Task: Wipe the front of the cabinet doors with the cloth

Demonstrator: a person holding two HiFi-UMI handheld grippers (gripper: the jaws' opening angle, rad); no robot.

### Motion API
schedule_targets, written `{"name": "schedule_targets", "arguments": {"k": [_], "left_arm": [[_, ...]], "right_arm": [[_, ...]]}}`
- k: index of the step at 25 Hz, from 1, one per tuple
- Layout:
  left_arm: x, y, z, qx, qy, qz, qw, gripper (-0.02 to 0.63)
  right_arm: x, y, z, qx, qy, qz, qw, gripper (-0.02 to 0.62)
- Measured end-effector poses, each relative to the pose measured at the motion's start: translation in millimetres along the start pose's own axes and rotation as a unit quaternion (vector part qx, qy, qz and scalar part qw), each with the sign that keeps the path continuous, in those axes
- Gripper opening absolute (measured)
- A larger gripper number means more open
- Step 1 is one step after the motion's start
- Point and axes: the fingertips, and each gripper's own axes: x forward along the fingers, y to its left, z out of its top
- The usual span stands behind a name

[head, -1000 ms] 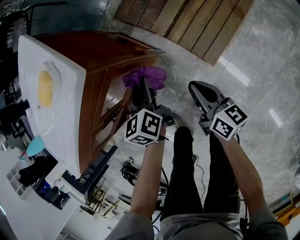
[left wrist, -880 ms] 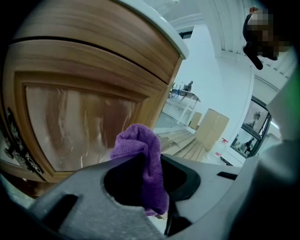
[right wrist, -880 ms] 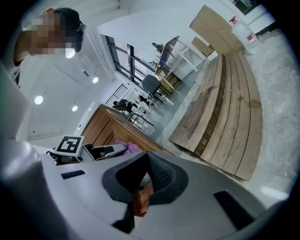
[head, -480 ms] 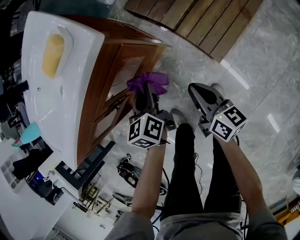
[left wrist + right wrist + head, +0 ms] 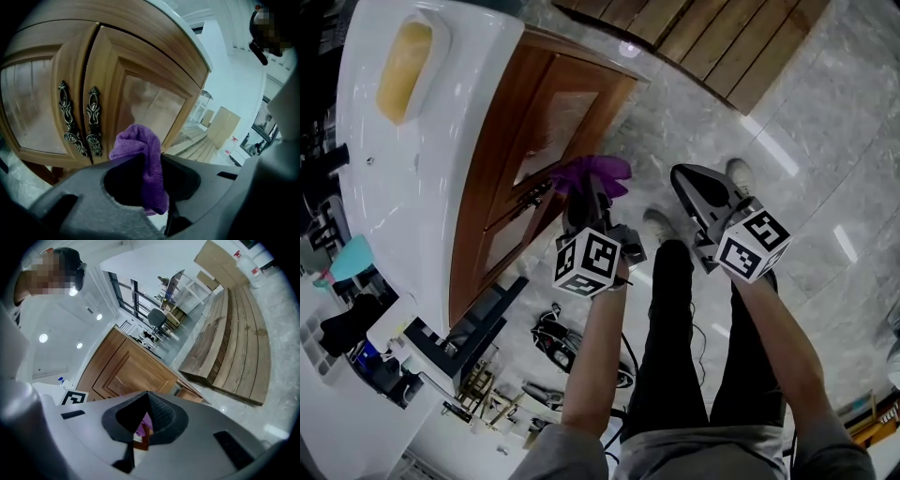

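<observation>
As left gripper (image 5: 584, 192), clamped on purple cloth (image 5: 140, 150), slides from cabinet corner (image 5: 628, 82) toward door handles (image 5: 93, 117): reads as wipe under way. Right gripper (image 5: 689, 178) closed, empty, aside.

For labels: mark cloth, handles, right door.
cloth (image 5: 139, 152), left gripper view, bunched top
handles (image 5: 93, 117), left gripper view, right handle's stem
right door (image 5: 150, 105), left gripper view, inset panel

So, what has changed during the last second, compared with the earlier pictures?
The left hand-held gripper carried the crumpled purple cloth along the brown wooden cabinet doors, away from the far corner and toward the ornate metal handles. The head view also shifted. Unchanged: the left grip on the cloth; the right hand-held gripper empty, off the cabinet.
</observation>
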Motion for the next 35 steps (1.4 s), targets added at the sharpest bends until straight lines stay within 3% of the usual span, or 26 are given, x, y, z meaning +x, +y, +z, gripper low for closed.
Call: {"name": "schedule_targets", "arguments": {"k": [14,35], "left_arm": [[16.4,65.8,-22.8,-0.003,0.028,0.026,0.9993,0.078],[38.9,96.7,-33.7,-0.007,0.048,0.036,0.9982,0.078]], "right_arm": [[18.4,-6.4,-34.0,0.011,0.007,-0.018,1.0,0.009],[27.7,-16.1,-51.7,0.022,-0.001,-0.039,0.999,0.009]]}}
